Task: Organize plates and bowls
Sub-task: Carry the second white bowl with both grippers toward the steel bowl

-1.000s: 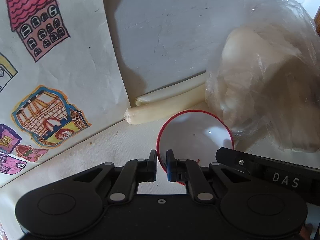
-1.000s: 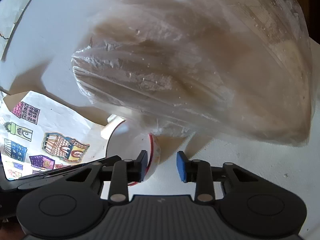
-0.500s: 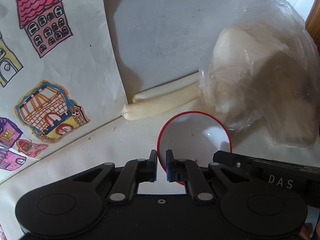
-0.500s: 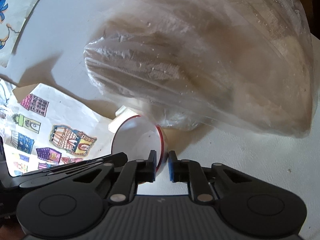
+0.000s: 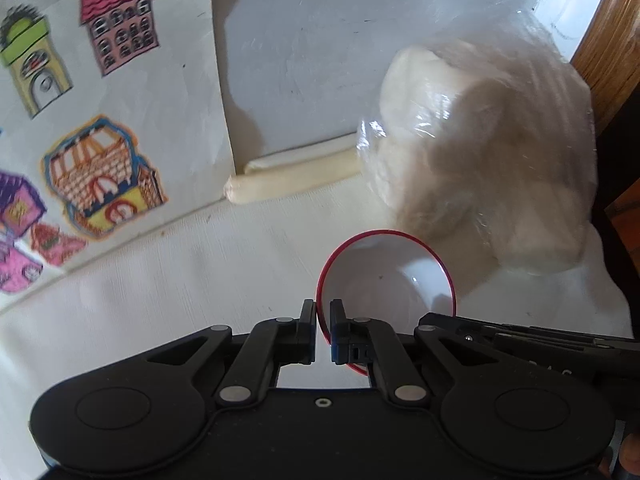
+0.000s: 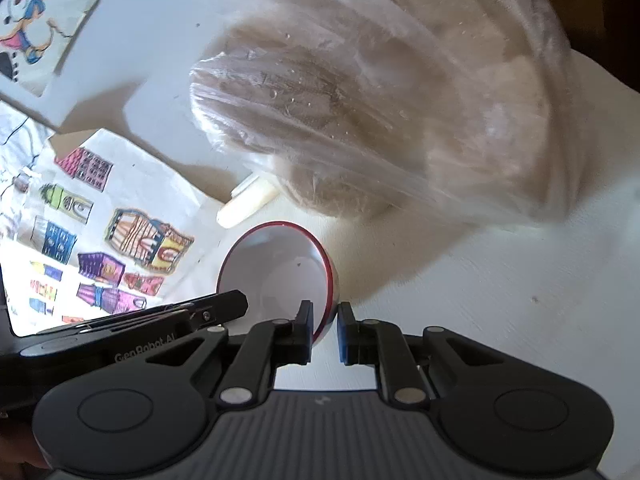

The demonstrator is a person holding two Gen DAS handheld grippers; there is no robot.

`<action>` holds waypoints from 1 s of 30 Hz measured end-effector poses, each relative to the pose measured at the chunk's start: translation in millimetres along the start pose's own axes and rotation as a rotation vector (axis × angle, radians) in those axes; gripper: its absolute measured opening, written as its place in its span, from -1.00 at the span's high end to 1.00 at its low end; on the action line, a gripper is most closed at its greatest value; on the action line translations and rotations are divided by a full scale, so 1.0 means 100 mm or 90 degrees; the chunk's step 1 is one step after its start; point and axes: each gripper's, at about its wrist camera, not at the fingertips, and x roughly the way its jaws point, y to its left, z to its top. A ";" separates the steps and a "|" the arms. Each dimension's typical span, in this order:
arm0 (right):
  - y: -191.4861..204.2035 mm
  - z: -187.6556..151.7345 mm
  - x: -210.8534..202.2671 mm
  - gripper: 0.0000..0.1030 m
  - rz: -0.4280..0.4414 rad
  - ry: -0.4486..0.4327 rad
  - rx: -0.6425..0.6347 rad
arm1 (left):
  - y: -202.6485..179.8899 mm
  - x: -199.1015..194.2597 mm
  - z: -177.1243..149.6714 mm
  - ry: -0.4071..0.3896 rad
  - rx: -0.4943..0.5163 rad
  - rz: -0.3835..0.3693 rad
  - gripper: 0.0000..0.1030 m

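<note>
The left claw (image 5: 323,322) pinches the left rim of the bowl (image 5: 384,280), a white bowl with a red rim. The right claw (image 6: 325,328) is pressed onto the opposite rim of the same bowl (image 6: 276,276). The bowl is tilted between them over the white table (image 5: 200,280), just beside a clear plastic bag (image 5: 480,152) of pale contents. A cream roll (image 5: 292,176) lies beside the bag at the wall. A sheet of coloured house drawings (image 5: 92,128) lies along the table's left side.
</note>
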 end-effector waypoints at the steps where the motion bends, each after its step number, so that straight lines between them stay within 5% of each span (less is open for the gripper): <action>1: -0.01 -0.02 -0.04 0.74 0.000 0.001 -0.006 | 0.00 -0.03 -0.03 -0.001 -0.003 -0.004 0.89; 30: -0.08 -0.58 -1.20 0.71 0.005 0.041 -0.138 | -0.27 -0.81 -0.89 -0.015 -0.092 -0.096 0.90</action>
